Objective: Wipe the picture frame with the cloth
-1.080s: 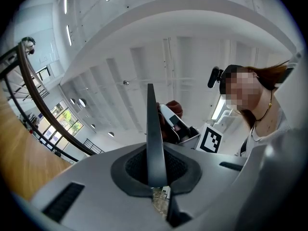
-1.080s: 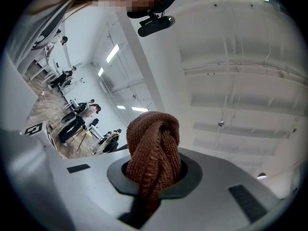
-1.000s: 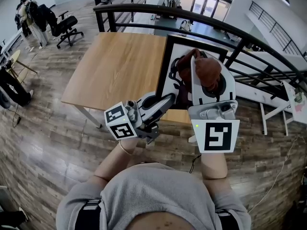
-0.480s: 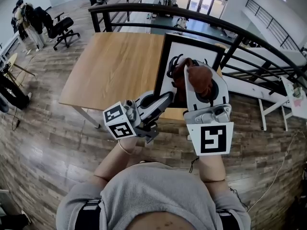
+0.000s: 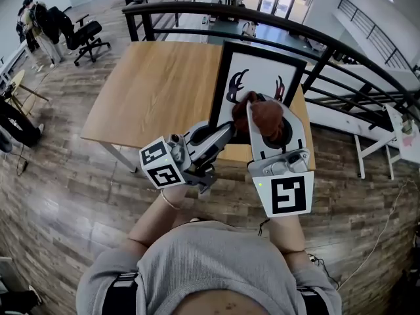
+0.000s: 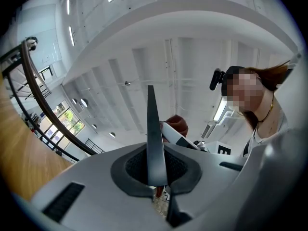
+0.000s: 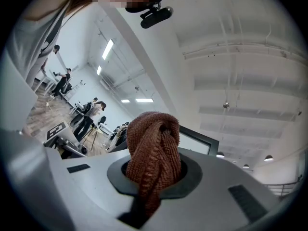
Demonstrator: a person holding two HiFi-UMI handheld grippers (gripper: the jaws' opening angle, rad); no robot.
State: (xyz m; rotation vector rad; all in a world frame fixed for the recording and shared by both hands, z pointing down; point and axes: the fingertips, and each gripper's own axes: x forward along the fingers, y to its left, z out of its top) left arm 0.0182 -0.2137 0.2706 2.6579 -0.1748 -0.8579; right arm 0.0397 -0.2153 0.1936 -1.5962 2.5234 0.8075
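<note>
Grippers, two, with one black-edged picture frame (image 5: 259,77) and one brown knitted cloth (image 5: 266,113).
The frame stands tall on the light wooden table (image 5: 157,84), long sides running up, picture toward the person. Only their own views show the left gripper (image 5: 226,131) pinching the frame's thin edge (image 6: 155,143) and the right gripper (image 5: 274,120) squeezing the cloth (image 7: 154,148).

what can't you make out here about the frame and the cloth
- Head view: the lower part of the picture frame is hidden behind the cloth and the right tongs, so whether the cloth touches it cannot be told.
- Head view: the frame's bottom edge, and whether it stands on the table, is covered by the left tongs and the right tongs.
- Left gripper view: the frame shows edge on; its face is unseen.
</note>
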